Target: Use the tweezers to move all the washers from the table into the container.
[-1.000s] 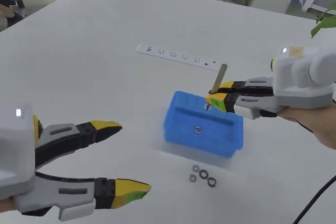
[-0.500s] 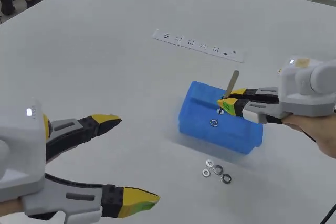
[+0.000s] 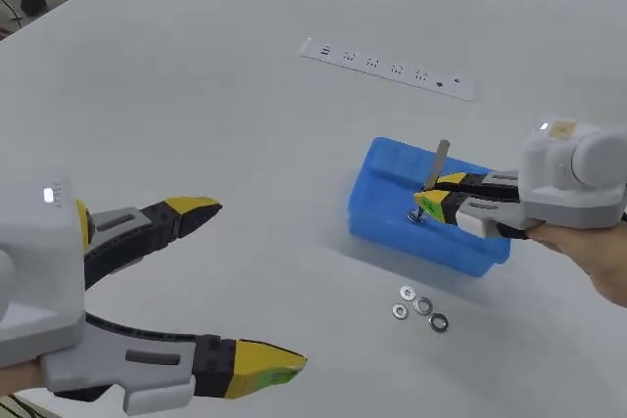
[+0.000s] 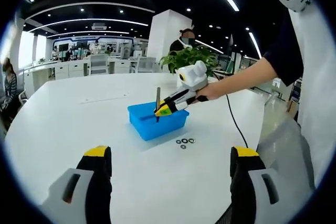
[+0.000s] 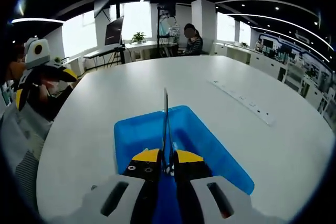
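Washers (image 3: 422,306): small cluster lying on the white table (image 3: 196,95), just in front of the blue container (image 3: 384,205), not touching it. Tweezers (image 3: 438,164) stand tilted over the container, tip down inside it; whether the tip holds a washer cannot be told. Right gripper (image 3: 432,199) reaches in from the right over the container, jaws pressed together on the tweezers' lower part. Left gripper (image 3: 245,286) hovers above the table near left, well apart from the container, jaws spread wide with nothing between them. White power strip (image 3: 387,68) lies flat beyond the container.
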Motion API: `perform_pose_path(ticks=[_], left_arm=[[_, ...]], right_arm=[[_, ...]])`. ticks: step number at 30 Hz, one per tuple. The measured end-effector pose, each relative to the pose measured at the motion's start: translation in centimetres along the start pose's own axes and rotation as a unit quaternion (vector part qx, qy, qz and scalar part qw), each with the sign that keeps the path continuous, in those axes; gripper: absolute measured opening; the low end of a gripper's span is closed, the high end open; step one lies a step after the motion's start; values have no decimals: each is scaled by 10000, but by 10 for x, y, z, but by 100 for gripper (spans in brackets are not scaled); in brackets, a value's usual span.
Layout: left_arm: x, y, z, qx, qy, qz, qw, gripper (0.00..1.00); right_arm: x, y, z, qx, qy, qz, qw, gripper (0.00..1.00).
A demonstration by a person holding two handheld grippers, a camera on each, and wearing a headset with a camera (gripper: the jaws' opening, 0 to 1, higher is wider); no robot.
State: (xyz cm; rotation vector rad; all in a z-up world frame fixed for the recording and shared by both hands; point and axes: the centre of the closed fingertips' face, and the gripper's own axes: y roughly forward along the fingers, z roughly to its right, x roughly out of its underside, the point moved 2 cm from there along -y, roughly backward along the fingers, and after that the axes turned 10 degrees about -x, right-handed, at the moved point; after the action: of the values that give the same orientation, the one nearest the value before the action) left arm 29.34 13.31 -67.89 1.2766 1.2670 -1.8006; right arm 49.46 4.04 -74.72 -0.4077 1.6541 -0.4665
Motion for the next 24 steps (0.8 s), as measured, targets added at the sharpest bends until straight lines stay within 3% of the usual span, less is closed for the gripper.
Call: perform_pose_path(ticks=[14, 24], left_arm=[[1, -3, -2, -37, -16, -25, 10000, 99], [5, -6, 1, -9, -82, -49, 10000, 99]], right_arm=[[-1, 0, 1, 13, 36, -20, 10000, 11], [-8, -2, 0, 17, 77, 182, 9998, 8]])
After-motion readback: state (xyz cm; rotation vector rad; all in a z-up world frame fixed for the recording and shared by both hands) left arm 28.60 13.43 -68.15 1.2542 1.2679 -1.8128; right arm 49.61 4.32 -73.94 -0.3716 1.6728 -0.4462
